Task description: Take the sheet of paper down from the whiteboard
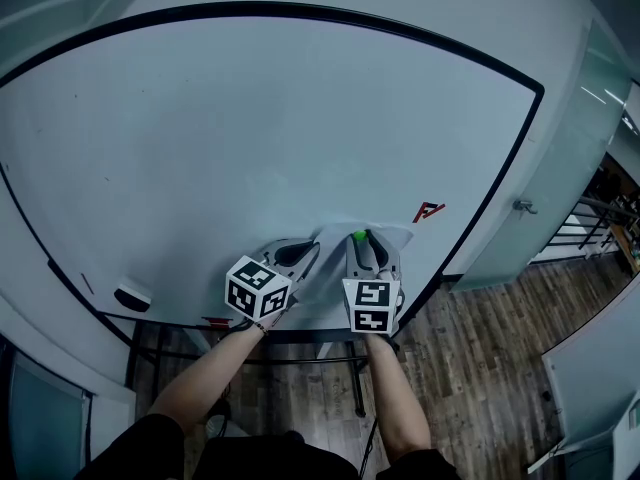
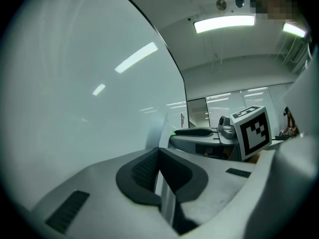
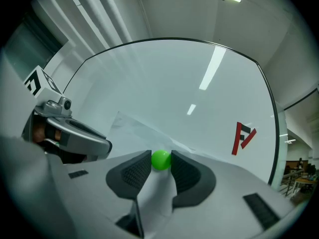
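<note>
A white sheet of paper [image 1: 392, 234] lies against the whiteboard [image 1: 250, 138], low and right of centre, with a small round green magnet [image 1: 358, 235] on it. My right gripper [image 1: 367, 240] points at the board. Its pads touch both sides of the green magnet [image 3: 160, 160], and the paper [image 3: 144, 132] spreads out behind and below them. My left gripper [image 1: 308, 255] is just left of it, shut on the sheet's left edge. There the paper [image 2: 168, 203] shows as a thin strip pinched between the dark pads [image 2: 144, 171], with my right gripper [image 2: 194, 132] beyond.
A red mark [image 1: 428, 211] sits on the board to the right of the paper. An eraser [image 1: 132, 296] rests at the board's lower left. The board's black frame [image 1: 500, 183] runs close by on the right, with wooden floor [image 1: 480, 338] beneath.
</note>
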Demonstrator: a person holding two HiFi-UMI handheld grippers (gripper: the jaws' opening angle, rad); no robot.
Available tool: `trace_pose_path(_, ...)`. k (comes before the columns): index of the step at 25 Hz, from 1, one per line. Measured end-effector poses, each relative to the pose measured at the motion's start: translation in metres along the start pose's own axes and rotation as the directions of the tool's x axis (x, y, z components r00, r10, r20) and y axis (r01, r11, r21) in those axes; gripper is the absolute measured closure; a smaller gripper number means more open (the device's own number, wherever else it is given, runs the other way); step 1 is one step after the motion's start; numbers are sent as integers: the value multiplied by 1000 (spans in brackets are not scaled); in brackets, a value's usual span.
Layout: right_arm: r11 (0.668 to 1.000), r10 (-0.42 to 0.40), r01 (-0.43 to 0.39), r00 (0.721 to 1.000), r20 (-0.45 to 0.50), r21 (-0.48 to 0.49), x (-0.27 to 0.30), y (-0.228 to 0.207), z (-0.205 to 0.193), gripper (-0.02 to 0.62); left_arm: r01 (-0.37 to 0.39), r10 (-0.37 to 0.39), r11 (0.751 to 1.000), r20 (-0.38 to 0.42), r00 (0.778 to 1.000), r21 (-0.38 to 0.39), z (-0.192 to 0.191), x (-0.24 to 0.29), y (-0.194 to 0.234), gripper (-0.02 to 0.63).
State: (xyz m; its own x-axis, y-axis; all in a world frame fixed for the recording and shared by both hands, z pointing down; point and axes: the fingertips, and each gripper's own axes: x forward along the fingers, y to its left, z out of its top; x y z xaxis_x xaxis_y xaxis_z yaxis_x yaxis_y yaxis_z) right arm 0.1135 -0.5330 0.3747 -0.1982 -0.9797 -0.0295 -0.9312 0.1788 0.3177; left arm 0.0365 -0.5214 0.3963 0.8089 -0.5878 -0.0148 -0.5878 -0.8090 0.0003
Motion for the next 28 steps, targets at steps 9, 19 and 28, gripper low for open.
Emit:
trace_pose_path(9, 1000, -10, 10, 1000, -7, 19, 0, -6, -7, 463, -8, 8, 1000, 1, 1000, -7, -4, -5, 3, 586)
trace_pose_path(19, 999, -14, 14, 1000, -11, 39, 0, -8, -12, 463, -32, 32, 999, -8, 999, -12, -8, -15, 9, 586)
trace_pose_path(28, 997, -26, 28, 999, -21, 68, -2, -16, -18, 463, -55, 55, 998, -8, 998, -28, -10, -23, 14, 586)
